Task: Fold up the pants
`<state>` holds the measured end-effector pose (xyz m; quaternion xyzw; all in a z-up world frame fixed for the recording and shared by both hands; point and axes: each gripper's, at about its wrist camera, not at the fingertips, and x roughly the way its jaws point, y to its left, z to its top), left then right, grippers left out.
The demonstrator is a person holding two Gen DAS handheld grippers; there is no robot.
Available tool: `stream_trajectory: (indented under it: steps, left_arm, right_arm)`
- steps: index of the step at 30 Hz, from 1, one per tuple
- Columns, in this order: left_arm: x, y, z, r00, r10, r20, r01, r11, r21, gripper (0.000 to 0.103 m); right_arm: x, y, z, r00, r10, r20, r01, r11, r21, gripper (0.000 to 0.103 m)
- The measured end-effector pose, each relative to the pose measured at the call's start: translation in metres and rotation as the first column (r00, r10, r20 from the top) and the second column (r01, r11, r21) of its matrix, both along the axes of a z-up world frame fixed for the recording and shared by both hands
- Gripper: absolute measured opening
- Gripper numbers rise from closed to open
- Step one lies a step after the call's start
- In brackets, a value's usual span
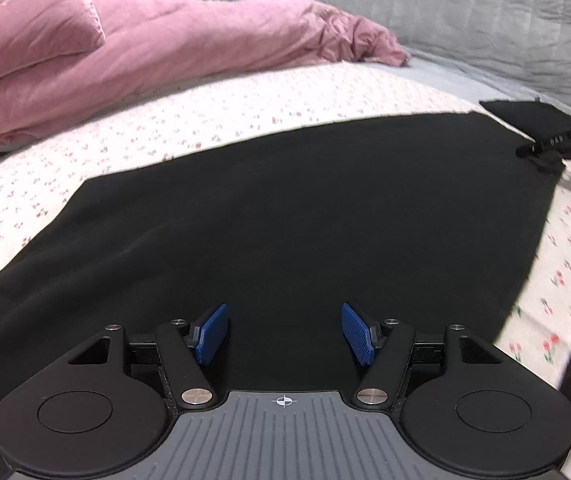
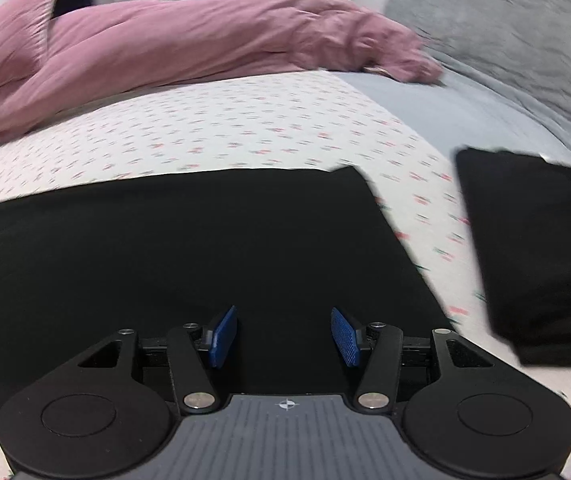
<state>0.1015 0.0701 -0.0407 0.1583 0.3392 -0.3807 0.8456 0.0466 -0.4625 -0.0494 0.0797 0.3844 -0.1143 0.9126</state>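
Black pants (image 1: 285,216) lie spread flat on a bed covered by a white floral sheet (image 1: 213,104). Left wrist view: the left gripper (image 1: 284,334) hangs over the near part of the pants, jaws released, its two blue pads (image 1: 213,334) parted with only flat black cloth showing in the gap; nothing is pinched. At the right edge of this view alone, the tip of the right gripper (image 1: 553,140) appears beside the far right corner of the pants; whether it touches the cloth there cannot be told. A small black flap of cloth (image 1: 521,114) shows just beyond that corner.

Right wrist view: the right gripper (image 2: 284,336) is likewise over the pants (image 2: 189,248), jaws released, two blue pads (image 2: 223,336) apart, no fabric pinched between them. This view alone shows a second black cloth piece (image 2: 537,256) lying to the right, separated from the pants by a strip of floral sheet (image 2: 425,208); its nature cannot be told. The picture is blurred by motion.

Both views: one pink duvet (image 1: 189,48) bunched along the far side of the bed, one pink pillow (image 1: 25,16) at far left, one grey quilt (image 1: 465,12) at far right, and a pale blue-grey sheet (image 2: 425,112) below the quilt. Count: two grippers, four blue pads, one pair of pants.
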Motion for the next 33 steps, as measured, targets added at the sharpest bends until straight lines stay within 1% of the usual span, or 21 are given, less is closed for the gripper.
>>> stream_trajectory:
  steps: [2,4,6,7,8,10,11,13,16,19,21,23,25,26,28,29,30,31,32,33]
  left_arm:
    - [-0.001,0.001,0.003,1.0,-0.008,-0.017,0.008,1.0,0.028,0.063]
    - [-0.002,0.002,0.006,1.0,-0.002,-0.03,0.003,0.999,0.037,0.064]
    - [-0.002,0.005,0.009,0.999,0.023,-0.044,-0.024,1.0,-0.006,0.066]
    - [-0.001,0.006,0.011,0.997,0.038,-0.06,-0.041,0.998,-0.046,0.07]
    - [0.0,0.006,0.012,0.996,0.048,-0.074,-0.054,0.995,-0.086,0.072]
    - [0.003,0.007,0.015,0.993,0.065,-0.099,-0.08,0.985,-0.155,0.076]
    - [0.003,0.006,0.016,0.991,0.075,-0.11,-0.095,0.978,-0.185,0.079]
    - [0.005,0.001,0.017,0.987,0.093,-0.128,-0.12,0.968,-0.22,0.08]
    - [0.006,-0.009,0.018,0.985,0.112,-0.133,-0.14,0.963,-0.23,0.081]
    - [0.006,-0.019,0.019,0.984,0.119,-0.133,-0.149,0.959,-0.243,0.083]
    - [0.006,-0.025,0.019,0.984,0.12,-0.133,-0.151,0.956,-0.252,0.086]
    - [0.007,-0.031,0.017,0.984,0.122,-0.129,-0.152,0.954,-0.26,0.092]
    - [0.008,-0.037,0.015,0.982,0.139,-0.129,-0.168,0.951,-0.258,0.094]
    - [0.01,-0.04,0.013,0.98,0.146,-0.134,-0.176,0.951,-0.255,0.094]
    - [0.011,-0.046,0.011,0.977,0.153,-0.148,-0.186,0.951,-0.248,0.095]
    - [0.012,-0.049,0.01,0.975,0.156,-0.155,-0.191,0.95,-0.246,0.095]
    - [0.013,-0.051,0.01,0.974,0.158,-0.161,-0.195,0.95,-0.244,0.095]
    - [0.014,-0.053,0.009,0.973,0.159,-0.166,-0.197,0.95,-0.241,0.095]
    - [0.014,-0.054,0.008,0.972,0.159,-0.172,-0.198,0.95,-0.24,0.095]
    - [0.014,-0.056,0.008,0.972,0.157,-0.177,-0.198,0.951,-0.239,0.095]
  right_arm:
    - [-0.004,-0.009,0.001,0.999,-0.054,-0.004,0.054,0.998,-0.017,0.051]
    - [-0.004,-0.012,0.002,0.996,-0.089,0.0,0.088,0.995,-0.055,0.051]
    - [-0.008,-0.016,0.005,0.993,-0.116,0.016,0.117,0.988,-0.101,0.053]
    - [-0.009,-0.018,0.006,0.993,-0.116,0.033,0.119,0.987,-0.106,0.055]
    - [-0.01,-0.021,0.008,0.992,-0.116,0.049,0.12,0.988,-0.1,0.056]
    - [-0.012,-0.027,0.01,0.989,-0.131,0.069,0.136,0.987,-0.081,0.067]
    - [-0.013,-0.03,0.011,0.987,-0.14,0.074,0.145,0.987,-0.071,0.069]
    - [-0.01,-0.036,0.01,0.987,-0.147,0.067,0.151,0.987,-0.053,0.071]
    - [-0.008,-0.039,0.005,0.989,-0.146,0.03,0.147,0.988,-0.037,0.071]
    - [-0.003,-0.041,-0.006,0.99,-0.138,-0.027,0.137,0.99,-0.033,0.072]
    - [-0.004,-0.043,-0.009,0.991,-0.133,-0.031,0.132,0.991,-0.03,0.075]
    - [-0.005,-0.048,-0.009,0.989,-0.142,-0.036,0.143,0.99,0.01,0.076]
    - [-0.006,-0.051,-0.009,0.989,-0.142,-0.041,0.144,0.989,0.039,0.076]
    - [-0.005,-0.051,-0.009,0.99,-0.135,-0.042,0.137,0.989,0.046,0.075]
    - [-0.006,-0.049,-0.008,0.993,-0.114,-0.036,0.116,0.991,0.069,0.061]
    - [-0.007,-0.047,-0.007,0.994,-0.104,-0.032,0.106,0.991,0.077,0.057]
    - [-0.008,-0.046,-0.007,0.995,-0.1,-0.028,0.103,0.99,0.095,0.048]
    - [-0.008,-0.045,-0.006,0.995,-0.1,-0.023,0.102,0.988,0.115,0.041]
    - [-0.008,-0.045,-0.006,0.995,-0.099,-0.019,0.101,0.986,0.131,0.038]
    - [-0.008,-0.046,-0.006,0.995,-0.099,-0.013,0.1,0.983,0.153,0.029]
